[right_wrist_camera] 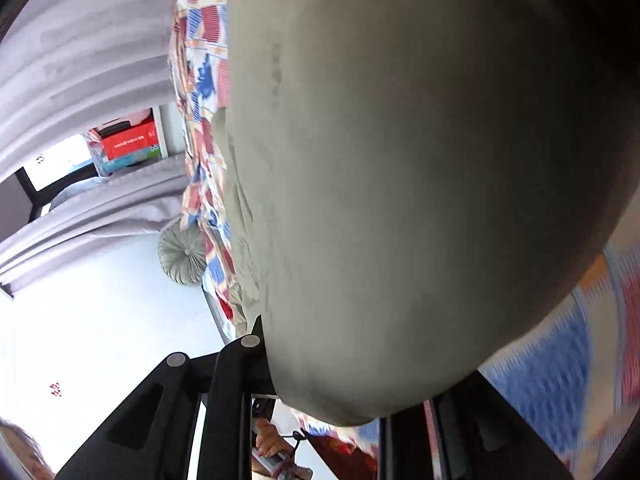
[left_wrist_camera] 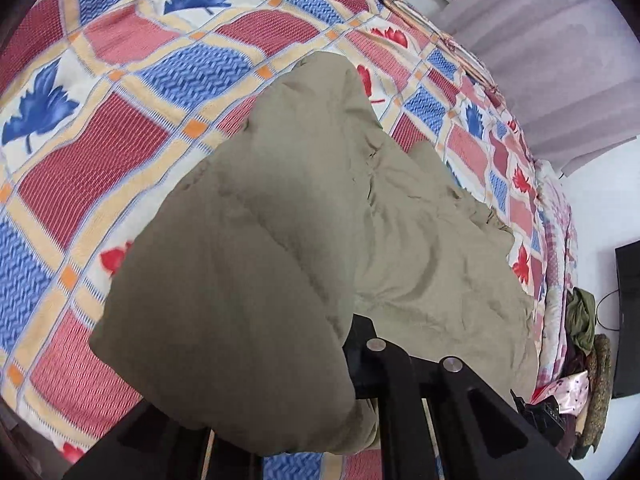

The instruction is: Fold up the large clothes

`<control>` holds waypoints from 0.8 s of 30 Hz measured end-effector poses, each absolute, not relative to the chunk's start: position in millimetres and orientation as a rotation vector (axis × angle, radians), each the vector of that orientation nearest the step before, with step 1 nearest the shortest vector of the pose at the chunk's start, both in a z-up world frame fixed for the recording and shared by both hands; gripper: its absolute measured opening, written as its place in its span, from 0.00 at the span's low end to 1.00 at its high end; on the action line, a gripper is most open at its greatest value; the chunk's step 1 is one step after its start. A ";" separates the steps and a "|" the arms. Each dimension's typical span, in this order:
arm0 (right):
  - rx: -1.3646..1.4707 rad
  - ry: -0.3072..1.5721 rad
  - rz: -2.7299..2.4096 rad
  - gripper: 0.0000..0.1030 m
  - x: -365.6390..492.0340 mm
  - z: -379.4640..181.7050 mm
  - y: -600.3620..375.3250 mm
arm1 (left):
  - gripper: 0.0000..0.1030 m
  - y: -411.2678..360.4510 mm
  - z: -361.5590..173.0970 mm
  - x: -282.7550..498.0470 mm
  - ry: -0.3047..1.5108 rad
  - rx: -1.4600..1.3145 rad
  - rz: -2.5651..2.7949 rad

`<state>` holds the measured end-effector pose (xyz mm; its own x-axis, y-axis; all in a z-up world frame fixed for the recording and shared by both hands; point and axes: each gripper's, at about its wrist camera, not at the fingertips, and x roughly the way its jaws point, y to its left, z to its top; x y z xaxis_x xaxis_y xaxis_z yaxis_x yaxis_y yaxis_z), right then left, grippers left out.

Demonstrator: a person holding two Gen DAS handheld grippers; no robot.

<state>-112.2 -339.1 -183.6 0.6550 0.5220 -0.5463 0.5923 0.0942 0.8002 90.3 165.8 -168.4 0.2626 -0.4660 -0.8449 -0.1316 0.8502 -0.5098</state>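
A large olive-khaki padded garment lies on a bed covered by a patchwork bedspread of red, blue and cream squares with leaf prints.

In the left wrist view, the left claw sits at the bottom of the frame, its black linkage bars angled upward. A thick puffy fold of the garment bulges up directly in front of it and drapes over its near side, hiding the fingertips; the fabric looks pinched there, but whether the jaws are closed on it cannot be told for sure. Beyond the claw, the rest of the garment stretches ahead and to the right across the bedspread. Further right, past the bed's edge, a heap of dark clothes lies by a pale grey curtain.

In the right wrist view, the right claw is almost buried: a bulging mass of the same garment fills the frame straight ahead and above, pressed against the claw's black bars. Its fingertips are covered, so its state cannot be told. To the claw's left are the curtain, a round grey cushion and a red box.
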 end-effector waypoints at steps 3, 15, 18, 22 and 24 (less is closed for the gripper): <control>1.581 0.980 -0.094 0.21 -158.3 -181.0 -323.3 | 0.13 181.5 -174.7 46.4 1.382 -0.548 -0.239; 1.401 1.225 -0.255 0.53 -194.7 -165.0 -309.7 | 0.26 211.8 -187.2 0.0 1.593 -0.360 -0.246; 1.298 1.334 -0.226 0.53 -192.8 -150.4 -299.6 | 0.26 221.9 -161.4 -2.9 1.590 -0.241 -0.235; 1.160 1.441 -0.173 0.53 -196.1 -126.1 -285.7 | 0.26 251.0 -126.9 -6.2 1.504 -0.129 -0.107; 1.155 1.405 -0.092 0.53 -196.3 -109.1 -280.3 | 0.26 263.2 -112.6 -2.1 1.449 -0.132 -0.083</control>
<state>-196.3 -280.3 -109.1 0.2543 0.5614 -0.7875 0.6598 0.4946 0.5657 -2.1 263.2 -112.6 0.1206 -0.1367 -0.9832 -0.0229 0.9898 -0.1405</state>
